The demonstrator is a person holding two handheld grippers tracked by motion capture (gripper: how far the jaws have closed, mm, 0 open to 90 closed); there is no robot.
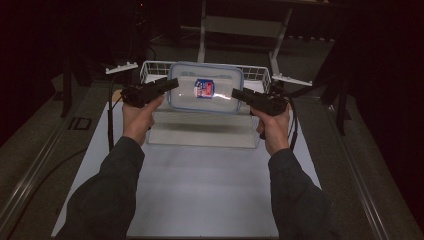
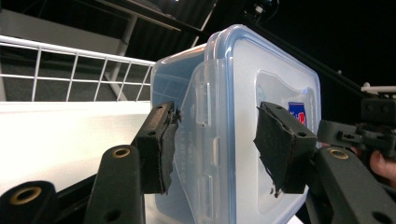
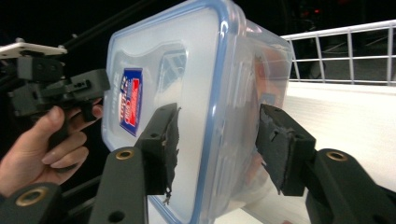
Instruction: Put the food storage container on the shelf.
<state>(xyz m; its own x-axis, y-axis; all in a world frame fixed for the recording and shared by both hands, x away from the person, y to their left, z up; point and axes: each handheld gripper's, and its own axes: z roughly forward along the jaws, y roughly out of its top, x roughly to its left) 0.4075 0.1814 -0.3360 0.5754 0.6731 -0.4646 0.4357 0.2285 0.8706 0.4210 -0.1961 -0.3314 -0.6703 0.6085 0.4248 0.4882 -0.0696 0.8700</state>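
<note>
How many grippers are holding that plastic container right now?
2. The left gripper clamps the left end of the clear container, the right gripper its right end; together they hold it above the white table.

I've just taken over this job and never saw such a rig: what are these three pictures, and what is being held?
A person holds a hand-held gripper in each hand. The high view looks down on a white table. The left hand-held gripper and the right hand-held gripper clamp opposite ends of a clear plastic container with a blue-rimmed lid, lifted above the table in front of a white wire basket. The other two pictures come from cameras on each gripper, looking along its black jaws at the container.
</note>
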